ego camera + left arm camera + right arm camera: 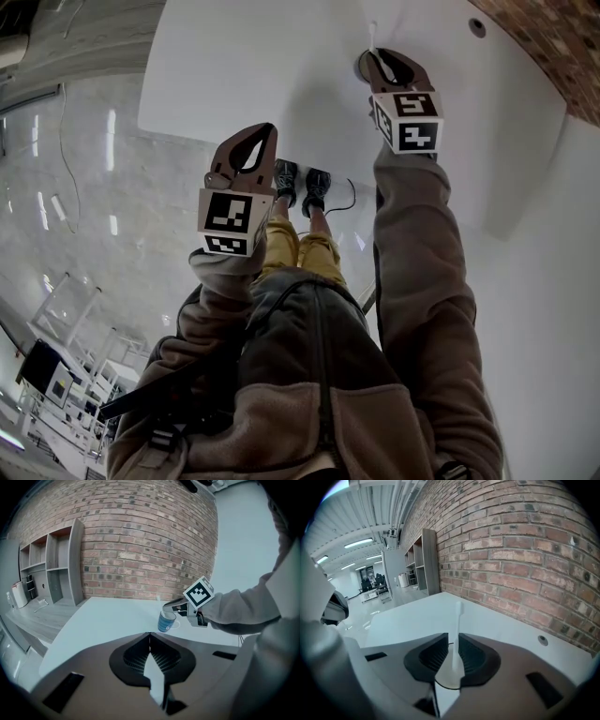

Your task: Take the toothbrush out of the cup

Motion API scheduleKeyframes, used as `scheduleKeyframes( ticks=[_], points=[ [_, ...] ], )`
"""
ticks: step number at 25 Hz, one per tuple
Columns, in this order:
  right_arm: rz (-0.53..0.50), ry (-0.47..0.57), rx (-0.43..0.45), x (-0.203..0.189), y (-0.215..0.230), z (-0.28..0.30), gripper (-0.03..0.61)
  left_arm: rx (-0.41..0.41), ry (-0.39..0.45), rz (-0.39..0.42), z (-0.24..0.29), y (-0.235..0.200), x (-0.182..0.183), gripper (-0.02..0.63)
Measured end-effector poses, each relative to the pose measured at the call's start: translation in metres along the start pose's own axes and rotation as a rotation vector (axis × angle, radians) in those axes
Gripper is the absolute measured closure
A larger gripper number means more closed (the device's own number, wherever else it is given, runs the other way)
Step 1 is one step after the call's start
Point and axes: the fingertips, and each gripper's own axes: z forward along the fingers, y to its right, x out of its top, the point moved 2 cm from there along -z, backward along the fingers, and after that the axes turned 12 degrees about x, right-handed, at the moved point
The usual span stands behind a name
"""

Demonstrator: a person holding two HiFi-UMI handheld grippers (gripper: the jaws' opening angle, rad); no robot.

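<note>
Closest to my lens sit the black ribbed pads (472,657) of my right claw (453,643), pressed together on the thin white plastic toothbrush (458,618). The handle is pinched low and the head stands above the jaws, a little tilted. A pale curved rim shows under the pads. I judge it to be the mouth of the cup, though that view cannot confirm it. The left gripper view shows the blue ceramic mug with a white swirl (166,622) standing upright on the white tabletop (103,616), directly beneath my right claw. The brush's lower end appears to be inside it.

Step in hand: the lift-out. I judge it calls for a straight vertical pull along the brush's own line with the pinch kept firm. A sideways drag could catch the rim and tip or slide the mug, which nothing is holding down.

My left claw (150,637) is pressed together on nothing and hangs near the table's front edge, well apart from the mug.

Surroundings: a red-brown brick wall (525,550) runs behind the table, clear of the lift path. A small round grey grommet (543,640) sits in the tabletop to the right, away from the mug. Grey open shelving (61,569) stands far to the left. I find nothing in the way above the brush.
</note>
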Motion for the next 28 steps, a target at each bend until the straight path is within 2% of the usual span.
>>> scheduleKeyframes(
  ticks=[10, 12, 16, 22, 28],
  points=[
    [-0.028, -0.038, -0.072, 0.011, 0.012, 0.023, 0.529, 0.023, -0.031, -0.02, -0.001, -0.015, -0.014, 0.611],
    [-0.041, -0.037, -0.086, 0.013, 0.012, 0.022, 0.552, 0.026, -0.032, -0.022, -0.002, -0.018, -0.016, 0.611],
    [-0.059, -0.017, -0.102, 0.02, 0.007, 0.012, 0.558, 0.025, -0.015, -0.02, -0.007, -0.021, -0.011, 0.611],
    [-0.089, 0.07, -0.133, 0.052, -0.005, -0.029, 0.558, 0.009, 0.039, -0.009, -0.017, -0.015, 0.013, 0.611],
    [-0.096, 0.21, -0.158, 0.098, -0.041, -0.098, 0.559, -0.01, 0.122, 0.002, -0.042, 0.0, 0.051, 0.611]
  ],
)
